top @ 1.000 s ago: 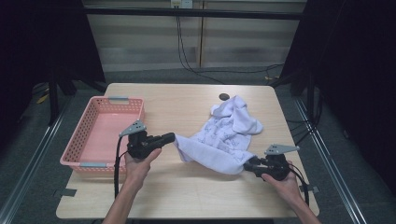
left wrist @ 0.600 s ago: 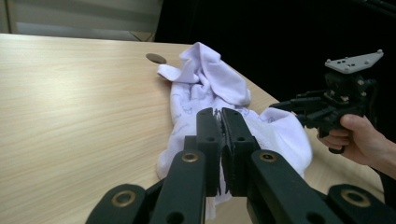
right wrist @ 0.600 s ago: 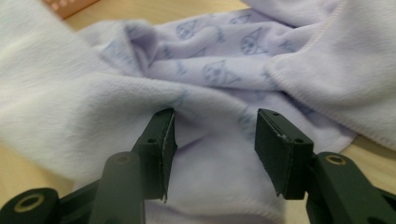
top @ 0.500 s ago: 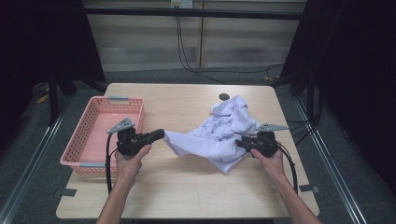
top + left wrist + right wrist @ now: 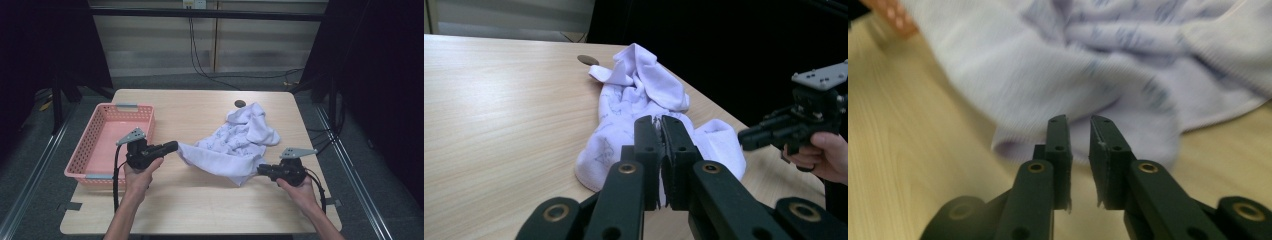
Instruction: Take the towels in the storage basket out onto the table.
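Observation:
A white towel (image 5: 235, 145) lies crumpled across the middle of the wooden table (image 5: 200, 200). My left gripper (image 5: 174, 146) is shut on its left corner, and in the left gripper view (image 5: 660, 122) the cloth's edge is pinched between the jaws, with the towel (image 5: 634, 100) stretching away beyond. My right gripper (image 5: 260, 170) sits low by the towel's near corner. Its jaws (image 5: 1079, 122) have just been closing, but a narrow gap remains with nothing in it. The towel (image 5: 1073, 60) lies just ahead of the tips.
A pink plastic basket (image 5: 84, 145) stands at the table's left edge, close behind my left hand. A small dark disc (image 5: 240, 103) lies on the table beyond the towel. Bare tabletop runs along the near edge.
My right gripper swung in toward the towel's near side, then drew back toward the near edge, its jaws narrowing. The left gripper shifted slightly left with the towel corner.

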Tool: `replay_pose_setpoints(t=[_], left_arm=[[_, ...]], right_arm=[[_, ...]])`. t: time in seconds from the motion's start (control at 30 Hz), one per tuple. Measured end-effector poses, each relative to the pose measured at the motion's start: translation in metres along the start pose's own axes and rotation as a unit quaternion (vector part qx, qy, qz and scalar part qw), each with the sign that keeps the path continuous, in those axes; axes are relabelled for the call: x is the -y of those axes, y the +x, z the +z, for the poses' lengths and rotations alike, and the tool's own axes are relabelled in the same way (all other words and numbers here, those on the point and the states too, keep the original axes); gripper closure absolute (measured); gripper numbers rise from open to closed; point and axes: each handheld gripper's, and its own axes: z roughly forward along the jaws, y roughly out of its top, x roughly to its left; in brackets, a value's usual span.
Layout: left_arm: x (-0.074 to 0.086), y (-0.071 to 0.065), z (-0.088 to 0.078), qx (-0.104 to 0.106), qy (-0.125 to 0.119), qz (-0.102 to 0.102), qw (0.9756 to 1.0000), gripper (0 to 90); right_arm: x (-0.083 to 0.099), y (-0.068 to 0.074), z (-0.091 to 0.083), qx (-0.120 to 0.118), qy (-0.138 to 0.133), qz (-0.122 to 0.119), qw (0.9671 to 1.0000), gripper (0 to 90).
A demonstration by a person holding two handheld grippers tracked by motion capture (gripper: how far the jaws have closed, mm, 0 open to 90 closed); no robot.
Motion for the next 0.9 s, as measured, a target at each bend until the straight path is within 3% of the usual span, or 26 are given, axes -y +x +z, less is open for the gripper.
replay_pose_setpoints(t=[0.07,0.1,0.17,0.23,0.33,0.4,0.47,0.53,0.63,0.7,0.77,0.9], left_arm=[[0.0,0.0,0.001,0.0,-0.001,-0.004,1.0,86.7],[0.0,0.001,0.002,-0.001,-0.001,-0.004,1.0,86.7],[0.0,0.002,0.001,0.0,-0.003,-0.006,1.0,86.7],[0.0,0.003,0.001,0.0,-0.002,-0.005,1.0,86.7],[-0.001,0.004,0.001,0.0,-0.004,-0.006,1.0,86.6],[-0.001,0.004,0.001,-0.001,-0.005,-0.007,1.0,86.7],[0.0,0.005,0.001,-0.001,-0.001,-0.005,1.0,86.6],[0.0,0.005,0.001,-0.001,-0.001,-0.005,1.0,86.6],[0.0,0.004,0.001,0.001,0.001,-0.003,1.0,86.6],[0.001,0.003,0.003,0.002,0.005,-0.003,1.0,86.6],[0.001,0.002,0.002,0.0,0.006,0.001,1.0,86.6],[-0.002,0.003,-0.005,-0.005,-0.006,-0.002,1.0,86.8]], right_arm=[[0.004,0.007,0.009,-0.006,0.02,-0.016,0.9996,62.9],[0.004,0.01,0.014,0.009,0.024,-0.029,0.9993,57.0],[-0.002,0.015,0.024,0.002,0.024,-0.041,0.9989,51.8],[-0.008,0.016,0.033,0.01,0.021,-0.043,0.9988,48.6],[-0.022,0.01,0.04,0.024,0.004,-0.031,0.9992,51.7],[-0.034,0.0,0.042,0.015,-0.026,-0.003,0.9995,52.8],[-0.043,-0.009,0.049,-0.002,-0.039,0.016,0.9991,55.0],[-0.043,-0.012,0.058,-0.016,-0.029,0.022,0.9992,53.6],[-0.032,-0.009,0.078,-0.023,0.028,0.001,0.9993,47.7],[-0.029,-0.008,0.08,-0.021,0.028,-0.003,0.9994,47.8],[-0.03,-0.005,0.075,0.0,0.027,-0.01,0.9996,59.0],[-0.035,-0.014,0.05,0.002,0.004,0.009,0.9999,79.3]])
